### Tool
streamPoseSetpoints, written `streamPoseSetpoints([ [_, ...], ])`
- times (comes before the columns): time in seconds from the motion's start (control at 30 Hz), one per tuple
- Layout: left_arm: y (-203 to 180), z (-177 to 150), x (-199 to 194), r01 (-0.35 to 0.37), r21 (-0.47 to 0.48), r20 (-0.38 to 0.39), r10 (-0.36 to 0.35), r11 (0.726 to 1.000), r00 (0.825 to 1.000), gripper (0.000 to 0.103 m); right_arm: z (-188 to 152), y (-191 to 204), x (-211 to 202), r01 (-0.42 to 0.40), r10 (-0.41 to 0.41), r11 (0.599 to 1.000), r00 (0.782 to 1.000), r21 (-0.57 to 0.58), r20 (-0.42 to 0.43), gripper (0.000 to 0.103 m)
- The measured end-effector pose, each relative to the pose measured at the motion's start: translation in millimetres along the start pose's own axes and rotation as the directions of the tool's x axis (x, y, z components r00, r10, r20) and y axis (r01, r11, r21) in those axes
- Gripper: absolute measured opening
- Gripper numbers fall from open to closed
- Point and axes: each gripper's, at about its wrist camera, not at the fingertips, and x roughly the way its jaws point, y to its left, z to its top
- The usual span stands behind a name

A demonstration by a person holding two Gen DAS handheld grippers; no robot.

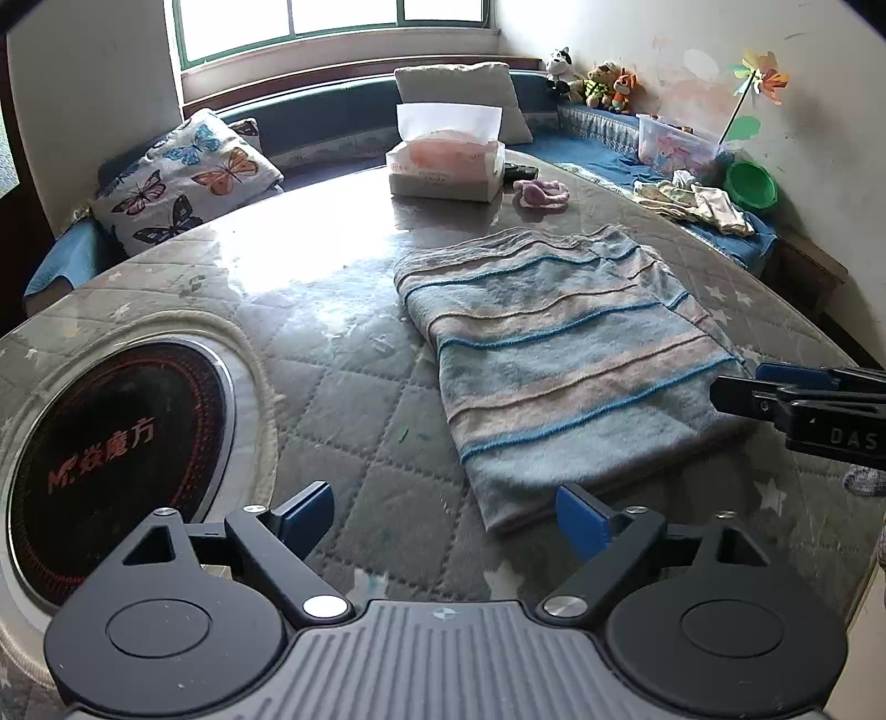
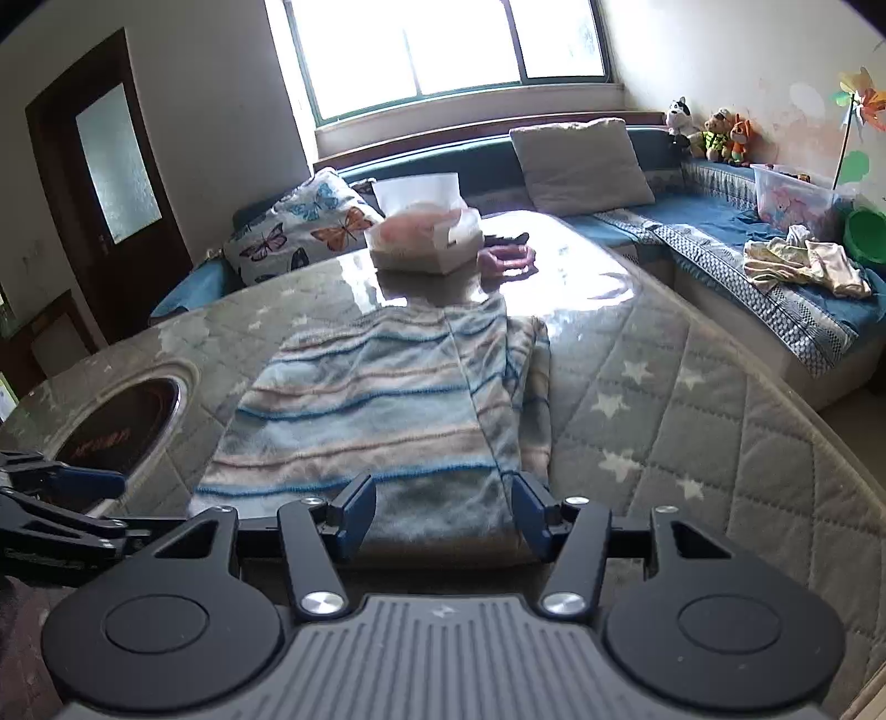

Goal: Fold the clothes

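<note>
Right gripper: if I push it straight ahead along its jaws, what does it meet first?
Most likely the near edge of the folded striped blanket, which lies on the table directly ahead of the open right gripper. Depth is unclear, so it might pass just over the edge and land further up the fabric.

Blown-out window [image 2: 443, 50] backlight, tabletop [image 1: 310, 277] glare, fisheye-warped edges
</note>
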Motion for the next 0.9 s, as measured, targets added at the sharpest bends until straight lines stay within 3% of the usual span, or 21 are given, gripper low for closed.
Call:
streamPoseSetpoints([
  [0.2, 2.4, -10.3, -8.3, -0.006, 0.002, 0.020, 0.006, 1.000, 1.000, 0.097, -7.0, 5.4, -6.1, 0.032, -0.032, 0.999, 0.999, -0.023, 0.005, 0.069],
  [0.27, 3.2, -13.5, -11.2, -0.006, 0.002, 0.027, 0.006, 1.000, 1.000, 0.099, -8.4, 7.3, -8.7, 0.039, -0.039, 0.999, 0.999, -0.023, 0.010, 0.082],
  [0.57, 8.5, -26.3, -25.9, 0.007, -0.009, 0.055, -0.007, 1.000, 0.998, 0.103, -17.6, 24.7, -25.3, 0.076, -0.074, 0.996, 0.996, -0.037, 0.038, 0.101],
  [0.9, 8.6, -45.2, -42.5, 0.011, 0.005, 0.069, -0.012, 1.000, 0.998, 0.103, -34.5, 45.4, -39.4, 0.106, -0.105, 0.993, 0.994, -0.046, 0.034, 0.103],
])
